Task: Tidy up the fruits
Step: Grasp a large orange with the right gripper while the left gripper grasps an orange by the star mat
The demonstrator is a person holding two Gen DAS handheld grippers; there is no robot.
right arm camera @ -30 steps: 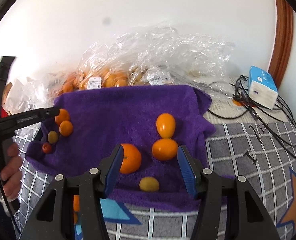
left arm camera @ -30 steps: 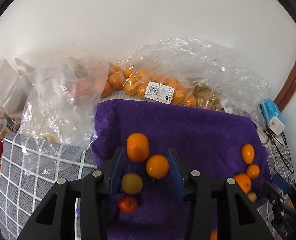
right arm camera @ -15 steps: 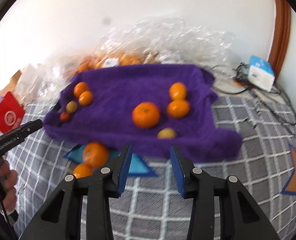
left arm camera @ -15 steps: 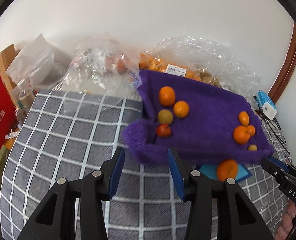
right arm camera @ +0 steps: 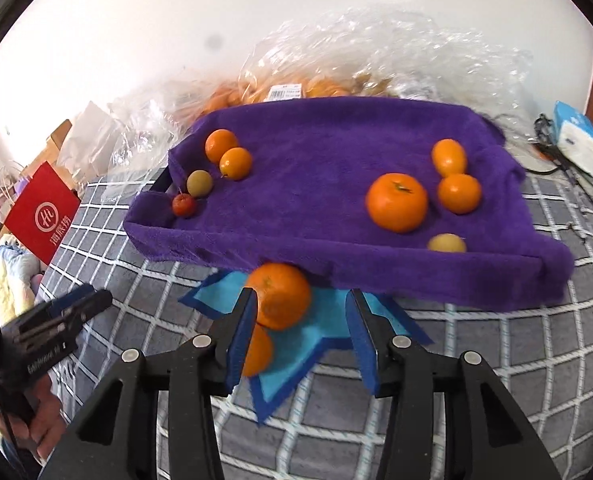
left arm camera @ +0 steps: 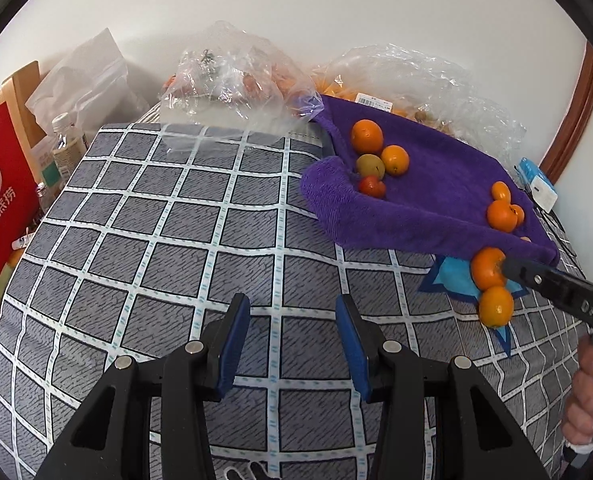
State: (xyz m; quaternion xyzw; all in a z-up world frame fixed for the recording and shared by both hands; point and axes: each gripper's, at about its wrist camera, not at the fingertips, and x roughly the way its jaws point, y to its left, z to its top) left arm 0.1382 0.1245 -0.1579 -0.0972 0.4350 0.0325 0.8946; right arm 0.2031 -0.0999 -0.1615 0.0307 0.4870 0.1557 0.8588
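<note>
on a grey quilted cover with a white grid, a fuzzy purple towel (right arm camera: 336, 168) holds round, smooth oranges and smaller fruit. just below its front edge, a glossy orange (right arm camera: 278, 294) lies on a blue star patch, between the right gripper (right arm camera: 300, 332)'s opening blue pads, perhaps touching the left pad. the left gripper (left arm camera: 292, 340), part open, holds nothing. crinkled clear bags (left arm camera: 232, 80) sit behind.

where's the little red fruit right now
The small red fruit lies on the purple towel-covered tray at its front left corner in the right wrist view, beside the round yellow-green fruit.
</note>
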